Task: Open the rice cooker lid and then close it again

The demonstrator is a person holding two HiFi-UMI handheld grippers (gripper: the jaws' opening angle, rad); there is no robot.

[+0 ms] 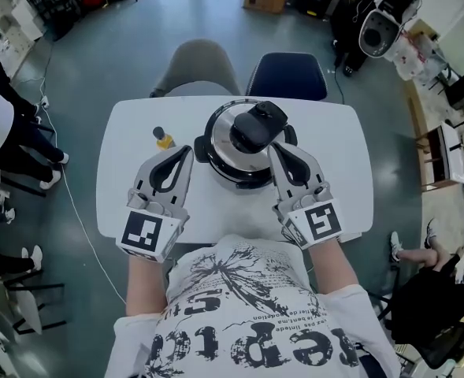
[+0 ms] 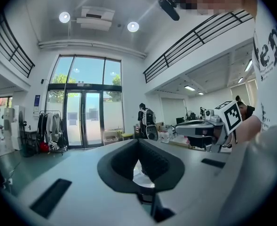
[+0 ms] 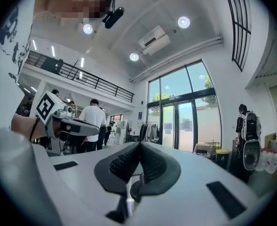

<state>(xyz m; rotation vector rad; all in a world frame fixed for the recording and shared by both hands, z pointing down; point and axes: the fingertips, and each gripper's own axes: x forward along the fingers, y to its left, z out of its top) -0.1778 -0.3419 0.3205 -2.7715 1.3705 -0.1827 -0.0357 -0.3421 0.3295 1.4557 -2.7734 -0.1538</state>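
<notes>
The rice cooker [image 1: 233, 173] stands on the tabletop [image 1: 129, 195]. Beside it wait the left gripper [image 1: 187, 153] and right gripper [image 1: 276, 153], both closed, empty. Its steel lid [image 1: 222, 136] seems stiff, slippery; take the black handle [image 1: 257, 126].

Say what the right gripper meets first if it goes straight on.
Likely nothing close. In the head view the right gripper lies over the rice cooker edge, but its own view shows only open room ahead; height is unclear.

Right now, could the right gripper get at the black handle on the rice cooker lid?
Probably yes. The right gripper sits just beside the rice cooker, its tips near the black handle, with nothing between them. Its jaws are shut, so they would need to open first.
</notes>
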